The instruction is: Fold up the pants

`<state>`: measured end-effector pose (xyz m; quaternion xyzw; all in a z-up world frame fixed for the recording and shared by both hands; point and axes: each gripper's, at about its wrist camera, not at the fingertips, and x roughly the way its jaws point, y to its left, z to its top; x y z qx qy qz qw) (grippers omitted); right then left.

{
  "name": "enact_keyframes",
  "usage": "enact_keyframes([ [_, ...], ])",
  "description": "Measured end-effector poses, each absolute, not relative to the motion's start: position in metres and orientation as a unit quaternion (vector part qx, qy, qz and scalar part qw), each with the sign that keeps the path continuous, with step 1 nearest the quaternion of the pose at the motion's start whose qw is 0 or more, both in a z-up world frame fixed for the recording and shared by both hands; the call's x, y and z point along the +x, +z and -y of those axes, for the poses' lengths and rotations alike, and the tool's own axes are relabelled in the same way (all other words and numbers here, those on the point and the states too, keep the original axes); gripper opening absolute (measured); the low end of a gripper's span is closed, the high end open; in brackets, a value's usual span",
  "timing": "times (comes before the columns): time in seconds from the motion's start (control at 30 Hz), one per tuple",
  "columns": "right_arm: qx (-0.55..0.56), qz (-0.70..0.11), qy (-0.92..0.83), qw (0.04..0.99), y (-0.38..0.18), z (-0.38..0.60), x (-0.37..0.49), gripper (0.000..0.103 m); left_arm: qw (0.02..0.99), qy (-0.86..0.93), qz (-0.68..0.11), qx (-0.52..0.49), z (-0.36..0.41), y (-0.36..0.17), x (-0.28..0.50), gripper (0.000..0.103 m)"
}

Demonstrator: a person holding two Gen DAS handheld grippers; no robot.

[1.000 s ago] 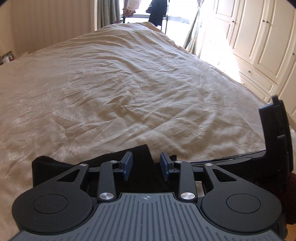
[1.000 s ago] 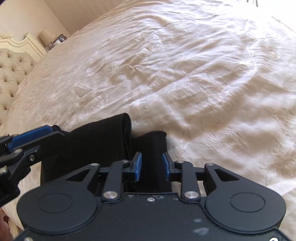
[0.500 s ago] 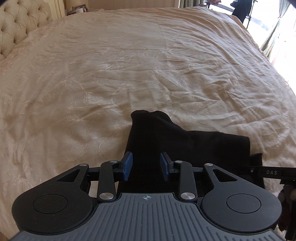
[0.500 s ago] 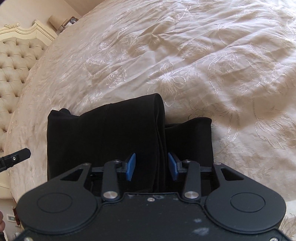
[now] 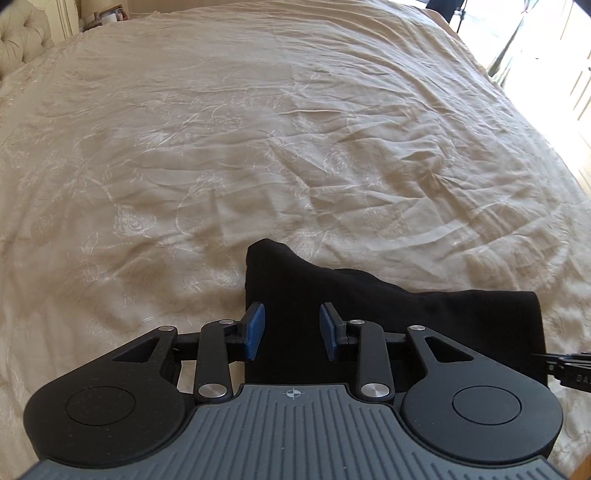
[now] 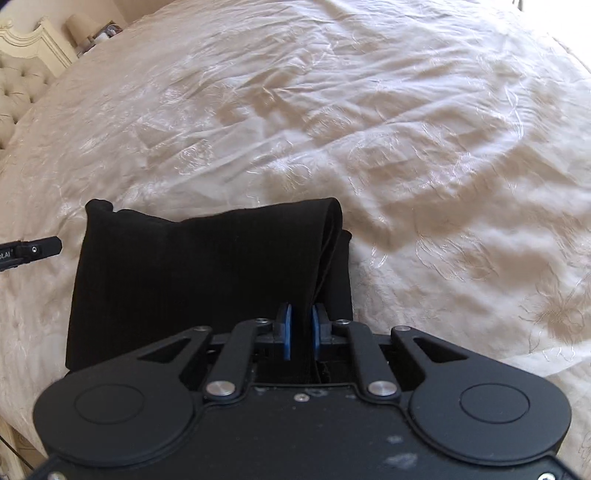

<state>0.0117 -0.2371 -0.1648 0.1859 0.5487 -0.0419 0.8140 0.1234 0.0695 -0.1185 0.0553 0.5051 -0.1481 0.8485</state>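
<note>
The black pants [image 5: 388, 314] lie folded into a compact bundle on the cream bedspread near the bed's front edge. They also show in the right wrist view [image 6: 192, 280]. My left gripper [image 5: 291, 330] is open, its blue pads either side of the bundle's left end, with cloth between them. My right gripper [image 6: 300, 334] is shut on the pants, pinching a fold of cloth near the bundle's right end. The tip of the right gripper [image 5: 569, 374] shows at the right edge of the left wrist view. The tip of the left gripper [image 6: 33, 251] shows at the left edge of the right wrist view.
The wrinkled cream bedspread [image 5: 295, 147] stretches far ahead. A tufted headboard [image 6: 18, 88] and a nightstand with a lamp [image 6: 79, 31] stand at the far left. A bright window area [image 5: 554, 44] lies at the far right.
My right gripper has closed on the pants; half a second ago its pads stood apart. Both views have drawn back a little from the bundle. The left gripper stays open.
</note>
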Motion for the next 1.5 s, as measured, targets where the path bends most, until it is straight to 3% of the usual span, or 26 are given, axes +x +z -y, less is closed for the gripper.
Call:
enact_keyframes([
  [0.4, 0.179, -0.554, -0.082, 0.809, -0.176, 0.228, 0.022, 0.014, 0.808, -0.145, -0.558, 0.121, -0.046, -0.19, 0.19, 0.035],
  [0.53, 0.17, -0.555, -0.09, 0.809, -0.177, 0.225, 0.025, 0.016, 0.811, -0.163, -0.536, 0.17, -0.039, -0.187, 0.183, 0.036],
  [0.83, 0.15, -0.569, -0.102, 0.802, -0.185, 0.222, 0.027, 0.021, 0.827, -0.134, -0.532, 0.123, -0.079, -0.147, 0.146, 0.036],
  [1.2, 0.148, -0.578, -0.12, 0.793, -0.198, 0.218, 0.033, 0.023, 0.778, -0.111, -0.609, 0.104, -0.084, -0.183, 0.105, 0.039],
  [1.37, 0.158, -0.575, -0.122, 0.793, -0.194, 0.22, 0.031, 0.023, 0.772, -0.102, -0.615, 0.12, -0.082, -0.19, 0.109, 0.049],
  [1.5, 0.167, -0.552, -0.131, 0.807, -0.171, 0.223, 0.021, 0.024, 0.772, -0.099, -0.616, 0.119, -0.084, -0.191, 0.11, 0.05],
])
